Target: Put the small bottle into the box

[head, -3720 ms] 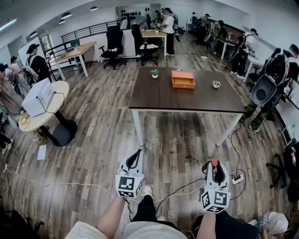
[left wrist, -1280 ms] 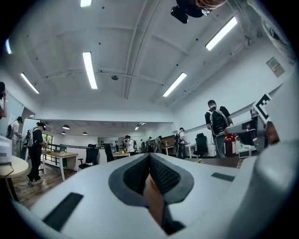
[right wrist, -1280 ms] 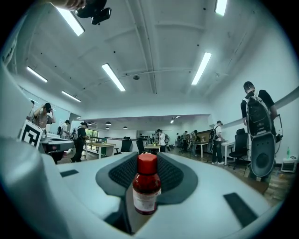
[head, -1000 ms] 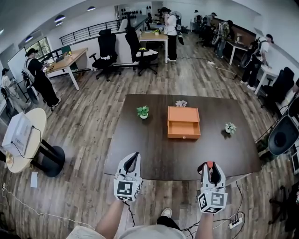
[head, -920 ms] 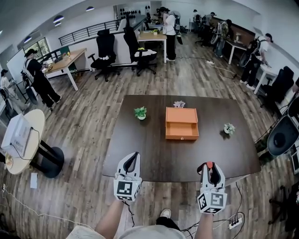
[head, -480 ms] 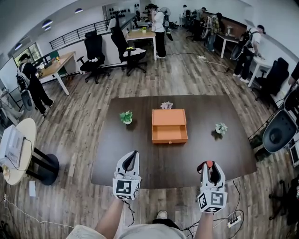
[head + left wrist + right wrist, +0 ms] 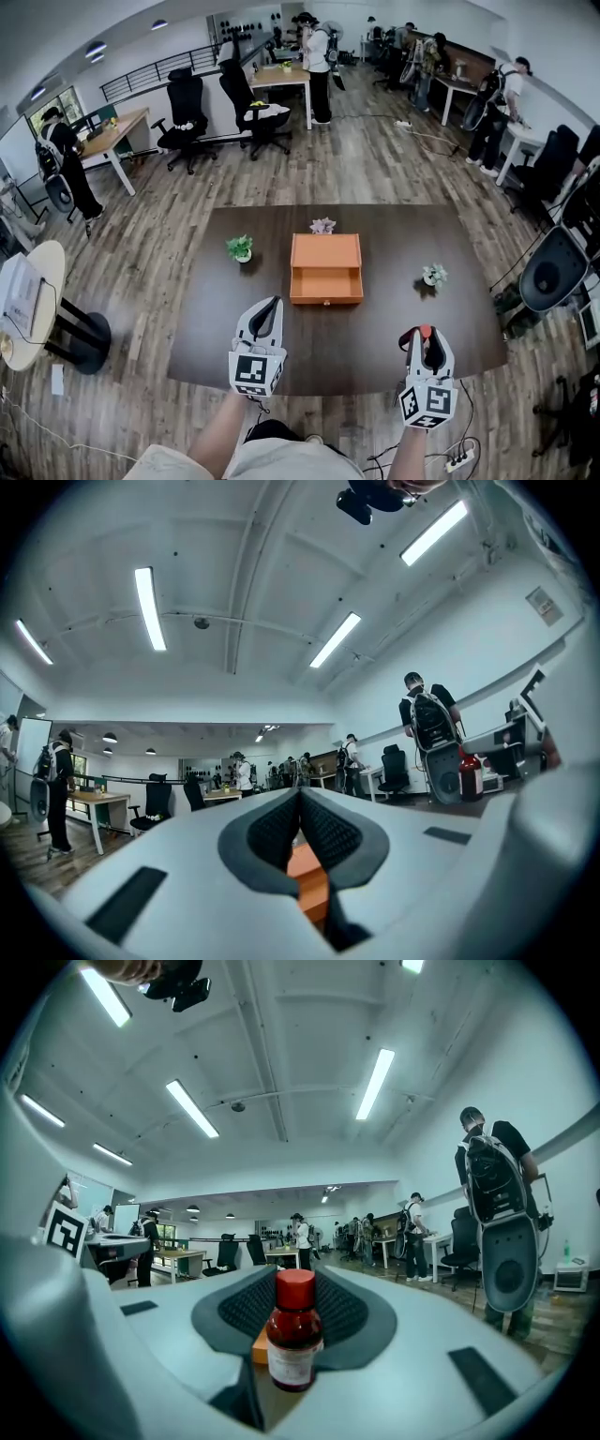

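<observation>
1. The left gripper [image 7: 274, 303] and right gripper [image 7: 427, 335] had white shells with dark ribbed pads [image 7: 279, 832]
2. Each carried a cube [image 7: 257, 372] of black-and-white square markers
3. The person wore a pale short-sleeved shirt [image 7: 277, 462] and dark trousers [image 7: 273, 431]

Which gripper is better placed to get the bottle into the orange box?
Right. The right gripper is shut on the small bottle, red cap up. The left gripper is shut on nothing. Both sit over the near edge of the table, short of the orange box.
</observation>
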The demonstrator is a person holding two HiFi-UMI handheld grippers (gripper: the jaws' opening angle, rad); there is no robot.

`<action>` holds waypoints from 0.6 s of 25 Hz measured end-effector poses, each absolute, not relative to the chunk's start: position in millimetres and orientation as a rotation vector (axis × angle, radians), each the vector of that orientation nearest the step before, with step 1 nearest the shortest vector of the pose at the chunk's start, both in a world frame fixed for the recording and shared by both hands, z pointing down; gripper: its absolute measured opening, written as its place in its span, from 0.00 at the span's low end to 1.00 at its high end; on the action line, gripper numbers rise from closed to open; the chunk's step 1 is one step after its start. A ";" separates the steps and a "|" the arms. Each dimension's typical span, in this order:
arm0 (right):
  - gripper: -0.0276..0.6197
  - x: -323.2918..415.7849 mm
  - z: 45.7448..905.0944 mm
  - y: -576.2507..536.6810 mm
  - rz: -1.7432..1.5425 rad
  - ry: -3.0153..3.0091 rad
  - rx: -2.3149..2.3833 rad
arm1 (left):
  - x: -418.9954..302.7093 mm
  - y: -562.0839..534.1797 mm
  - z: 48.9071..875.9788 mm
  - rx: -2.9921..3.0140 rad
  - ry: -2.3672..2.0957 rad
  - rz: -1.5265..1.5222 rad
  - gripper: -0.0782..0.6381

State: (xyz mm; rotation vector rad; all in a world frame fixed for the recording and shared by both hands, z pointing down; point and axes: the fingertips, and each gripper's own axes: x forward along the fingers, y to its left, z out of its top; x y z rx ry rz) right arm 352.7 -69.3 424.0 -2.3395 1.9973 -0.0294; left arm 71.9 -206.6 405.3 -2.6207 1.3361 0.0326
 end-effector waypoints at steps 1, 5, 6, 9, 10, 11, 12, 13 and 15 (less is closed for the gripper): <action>0.24 352.8 423.9 -74.9 -0.026 2.006 -2.331 | 72.5 -209.4 405.5 -2.615 1.341 0.035 0.11; 0.24 344.8 422.8 -107.9 0.005 2.055 -2.296 | 64.8 -231.7 411.0 -2.597 1.380 0.038 0.11; 0.24 341.6 421.7 -117.3 0.015 2.067 -2.289 | 61.8 -239.8 411.9 -2.592 1.391 0.040 0.11; 0.24 337.7 416.5 -146.9 0.043 2.090 -2.279 | 58.5 -268.3 413.8 -2.586 1.418 0.060 0.11; 0.24 339.2 413.1 -158.0 0.051 2.086 -2.280 | 60.2 -279.4 414.3 -2.585 1.420 0.065 0.11; 0.24 340.8 407.8 -169.4 0.061 2.078 -2.279 | 62.3 -291.6 414.4 -2.583 1.419 0.066 0.11; 0.24 342.0 400.6 -180.7 0.074 2.070 -2.277 | 64.3 -304.0 413.2 -2.584 1.417 0.066 0.11; 0.24 342.8 392.7 -191.4 0.088 2.064 -2.273 | 65.9 -315.6 410.3 -2.587 1.415 0.070 0.11; 0.24 343.6 380.1 -211.6 0.113 2.066 -2.271 | 68.1 -334.9 403.4 -2.598 1.418 0.088 0.11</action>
